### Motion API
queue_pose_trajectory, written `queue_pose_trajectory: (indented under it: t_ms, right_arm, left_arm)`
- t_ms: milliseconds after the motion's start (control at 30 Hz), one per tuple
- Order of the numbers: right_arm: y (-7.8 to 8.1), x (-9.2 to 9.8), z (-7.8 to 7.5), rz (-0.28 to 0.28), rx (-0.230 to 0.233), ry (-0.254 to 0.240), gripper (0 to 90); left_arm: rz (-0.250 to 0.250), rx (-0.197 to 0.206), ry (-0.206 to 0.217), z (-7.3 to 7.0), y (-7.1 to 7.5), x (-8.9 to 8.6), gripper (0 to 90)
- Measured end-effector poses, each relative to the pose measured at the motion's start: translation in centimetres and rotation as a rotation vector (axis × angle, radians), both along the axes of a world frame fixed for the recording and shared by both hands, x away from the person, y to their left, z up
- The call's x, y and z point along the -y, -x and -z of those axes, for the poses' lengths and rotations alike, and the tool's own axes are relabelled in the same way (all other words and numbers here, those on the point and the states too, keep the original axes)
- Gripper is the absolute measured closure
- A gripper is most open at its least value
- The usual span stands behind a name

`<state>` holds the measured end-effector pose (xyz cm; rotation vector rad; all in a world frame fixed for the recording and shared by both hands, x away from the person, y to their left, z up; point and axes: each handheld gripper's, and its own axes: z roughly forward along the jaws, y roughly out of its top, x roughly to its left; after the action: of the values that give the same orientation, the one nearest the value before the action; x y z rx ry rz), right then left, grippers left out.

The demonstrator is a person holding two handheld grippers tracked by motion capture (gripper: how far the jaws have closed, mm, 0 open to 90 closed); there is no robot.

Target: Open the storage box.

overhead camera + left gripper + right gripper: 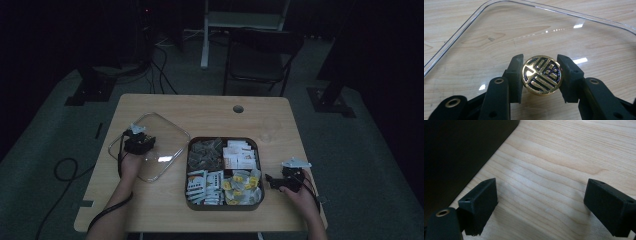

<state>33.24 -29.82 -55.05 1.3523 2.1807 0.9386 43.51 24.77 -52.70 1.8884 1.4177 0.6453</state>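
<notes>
Left tongs (pixel 541 75) are clamped on the gold knob (pixel 541 74) of the clear lid (pixel 150 145), which sits left of the snack tray (pixel 223 172) on the surface (pixel 200 107). Looks like the lid is mid-handling; the next move probably needs a straight lift. Right tongs (pixel 541 205) are spread wide and empty, lower right beside the tray.

One wooden table (pixel 150 107) fills the middle of the high view. On it sits one dark tray (pixel 224 207) with four compartments, each holding a heap of small packets too many and too blurred to count. One clear lid (pixel 170 131) lies at the tray's left, with one round gold-and-black knob (pixel 541 74) on it. Two grippers: the left gripper (pixel 539 78) and the right gripper (pixel 541 207). One folding chair (pixel 260 57) stands at the upper middle of the frame.
</notes>
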Motion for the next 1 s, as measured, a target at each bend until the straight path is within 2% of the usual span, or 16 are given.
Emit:
queue_pose_trajectory:
  t_ms: [267,300,433,533,600,667,700,833,933,1000]
  right_arm:
    - [0.0,0.0,0.0,0.000,0.000,0.000,11.1]
    - [0.0,0.0,0.0,0.000,0.000,0.000,11.1]
    - [0.0,0.0,0.0,0.000,0.000,0.000,11.1]
    - [0.0,0.0,0.0,0.000,0.000,0.000,11.1]
    - [0.0,0.0,0.0,0.000,0.000,0.000,11.1]
    - [0.0,0.0,0.0,0.000,0.000,0.000,11.1]
    - [0.0,0.0,0.0,0.000,0.000,0.000,11.1]
    - [0.0,0.0,0.0,0.000,0.000,0.000,11.1]
    - [0.0,0.0,0.0,0.000,0.000,0.000,11.1]
    - [0.0,0.0,0.0,0.000,0.000,0.000,11.1]
  left_arm:
    - [0.001,-0.016,-0.011,0.6,-0.6,0.4,59.8]
    - [0.006,-0.016,-0.021,0.6,-0.6,0.5,59.8]
    - [0.026,-0.016,-0.008,0.7,-0.7,0.7,59.7]
    - [0.051,-0.035,-0.012,0.5,-0.8,0.7,59.3]
    - [0.062,-0.038,0.017,0.5,-0.7,0.5,58.6]
    - [0.063,-0.024,0.037,0.3,-0.6,0.3,56.1]
    - [0.066,-0.011,0.033,0.0,-0.5,0.3,54.3]
    - [0.071,-0.002,0.031,-0.4,-0.3,0.3,50.1]
    - [0.073,0.003,0.041,-0.6,-0.1,0.1,47.0]
    - [0.076,0.000,0.062,-0.8,0.1,-0.1,46.1]
